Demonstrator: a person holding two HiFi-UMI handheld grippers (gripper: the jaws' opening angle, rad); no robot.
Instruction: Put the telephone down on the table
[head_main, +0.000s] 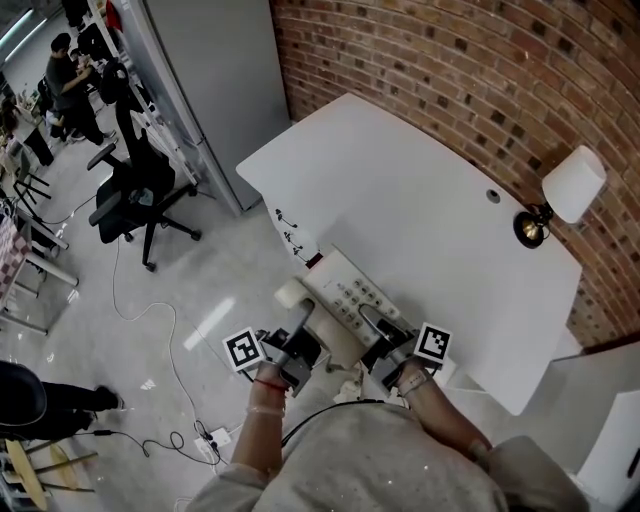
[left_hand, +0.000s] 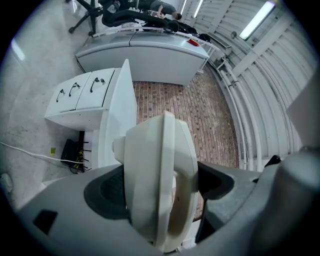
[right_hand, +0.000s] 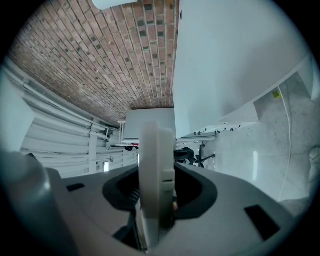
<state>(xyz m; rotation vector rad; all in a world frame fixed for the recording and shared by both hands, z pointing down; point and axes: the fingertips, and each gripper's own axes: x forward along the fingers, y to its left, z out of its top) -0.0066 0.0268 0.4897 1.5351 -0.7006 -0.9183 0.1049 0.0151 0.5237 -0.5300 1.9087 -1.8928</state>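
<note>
A cream telephone (head_main: 345, 295) with a keypad hangs at the white table's (head_main: 420, 200) near left edge, carried between both grippers. My left gripper (head_main: 300, 342) is shut on the handset (left_hand: 160, 185), which fills the gap between its jaws in the left gripper view. My right gripper (head_main: 387, 345) is shut on the side edge of the telephone's base (right_hand: 156, 170), seen edge-on in the right gripper view. I cannot tell whether the telephone touches the tabletop.
A lamp with a white shade (head_main: 570, 185) stands at the table's far right by the brick wall (head_main: 450, 60). White drawers (head_main: 290, 230) sit under the table's left end. An office chair (head_main: 135, 190) and cables (head_main: 150, 310) are on the floor to the left.
</note>
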